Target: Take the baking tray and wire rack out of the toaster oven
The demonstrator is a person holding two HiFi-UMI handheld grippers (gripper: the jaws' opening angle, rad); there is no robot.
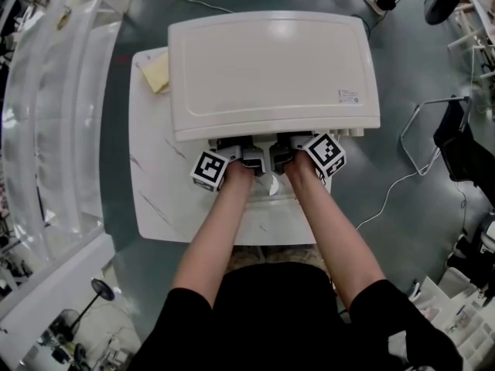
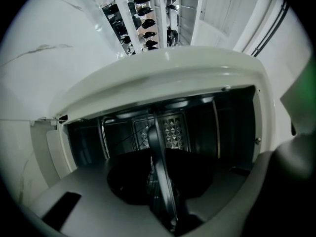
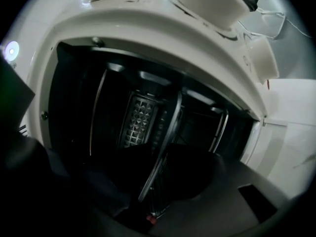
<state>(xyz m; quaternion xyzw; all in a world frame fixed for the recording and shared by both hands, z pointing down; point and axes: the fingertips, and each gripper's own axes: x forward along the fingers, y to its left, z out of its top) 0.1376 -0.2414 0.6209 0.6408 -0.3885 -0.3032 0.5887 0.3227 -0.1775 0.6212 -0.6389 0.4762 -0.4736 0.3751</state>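
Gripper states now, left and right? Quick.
Left gripper: closed on a thin metal edge, tray or rack unclear.
Right gripper: closed on a thin metal edge too, tray or rack unclear.

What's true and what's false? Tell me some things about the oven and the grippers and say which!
The oven is white. True.
The oven is closed up. False: its front is open; you see inside.
Both grippers reach into the oven. True: left gripper and right gripper.
The oven stands on the floor. False: it stands on a white table.
The tray lies out on the table. False: the tray is inside the oven, gripped by its edge.
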